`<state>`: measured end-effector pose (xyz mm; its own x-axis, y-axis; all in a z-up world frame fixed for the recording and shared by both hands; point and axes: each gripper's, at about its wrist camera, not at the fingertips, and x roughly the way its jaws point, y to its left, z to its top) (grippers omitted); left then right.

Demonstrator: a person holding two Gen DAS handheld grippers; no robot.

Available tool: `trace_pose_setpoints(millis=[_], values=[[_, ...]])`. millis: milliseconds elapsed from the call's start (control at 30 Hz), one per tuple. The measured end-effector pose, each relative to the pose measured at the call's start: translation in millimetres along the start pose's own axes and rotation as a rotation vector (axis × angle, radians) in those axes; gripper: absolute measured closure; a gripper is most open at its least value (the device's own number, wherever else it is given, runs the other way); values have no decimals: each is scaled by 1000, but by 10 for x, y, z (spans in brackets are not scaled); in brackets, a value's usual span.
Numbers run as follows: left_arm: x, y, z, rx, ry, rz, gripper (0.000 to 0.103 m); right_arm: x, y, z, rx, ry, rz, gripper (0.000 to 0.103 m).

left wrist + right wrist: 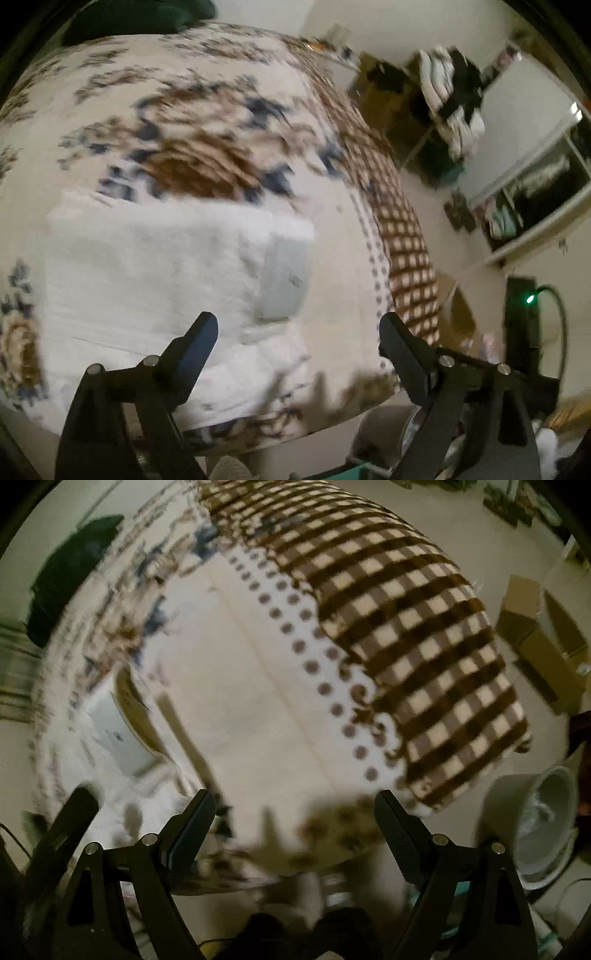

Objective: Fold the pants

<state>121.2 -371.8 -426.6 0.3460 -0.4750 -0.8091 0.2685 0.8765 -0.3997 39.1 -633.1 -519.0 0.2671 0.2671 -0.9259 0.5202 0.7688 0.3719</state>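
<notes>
White fluffy pants (147, 280) lie folded in a thick rectangle on the bed, a grey label patch (284, 277) showing at their right end. My left gripper (297, 332) hovers open over that right end, its left finger above the cloth, nothing between the jaws. In the right wrist view the pants (110, 723) lie at the left, blurred. My right gripper (295, 808) stands open over the bare cream bedspread (258, 686) to the right of the pants and holds nothing.
A floral blanket (192, 147) covers the bed beyond the pants. A brown checked blanket (424, 627) drapes the bed's right side. On the floor stand a cardboard box (535, 638) and a white bin (546, 819). A dark pillow (70, 576) lies far left.
</notes>
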Motion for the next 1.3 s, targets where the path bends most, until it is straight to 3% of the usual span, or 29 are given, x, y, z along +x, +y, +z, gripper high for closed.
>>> trace_pose_setpoints(millis=[133,233,333,433,467,500,533,600,633,767,867,1067,1167,1233,1300], values=[[-403,627,177,-120,-48,97,12,35,213,138,-17,24,221,11],[-540,1128,241,-156,-57,225,12,283,500,307,-35,71,381,10],[-522,1575,256,-176,-27,345,12,607,750,418,-50,117,427,10],[-452,1834,252,-194,-3,392,12,880,884,516,-72,169,410,14],[-433,1884,256,-198,0,396,12,868,950,504,-100,142,378,23],[-392,1921,262,-199,4,402,12,840,1008,503,-128,108,337,61],[-357,1932,272,-200,7,403,12,763,1077,459,-169,80,292,73],[-271,1969,340,-214,11,376,12,635,1177,407,-203,41,236,81],[-235,1976,378,-218,12,370,12,548,1192,373,-199,28,216,96],[60,1951,586,-220,23,320,12,217,1062,486,-111,-6,228,96],[300,1979,744,-224,50,310,12,128,886,560,-68,-4,183,96],[702,2144,942,-217,113,324,12,261,568,710,-13,0,63,96],[831,2261,956,-229,148,322,10,571,496,763,-4,84,52,95],[710,2255,953,-237,131,301,10,643,464,786,6,109,55,72],[484,2207,884,-222,101,296,10,587,401,748,20,130,90,61]])
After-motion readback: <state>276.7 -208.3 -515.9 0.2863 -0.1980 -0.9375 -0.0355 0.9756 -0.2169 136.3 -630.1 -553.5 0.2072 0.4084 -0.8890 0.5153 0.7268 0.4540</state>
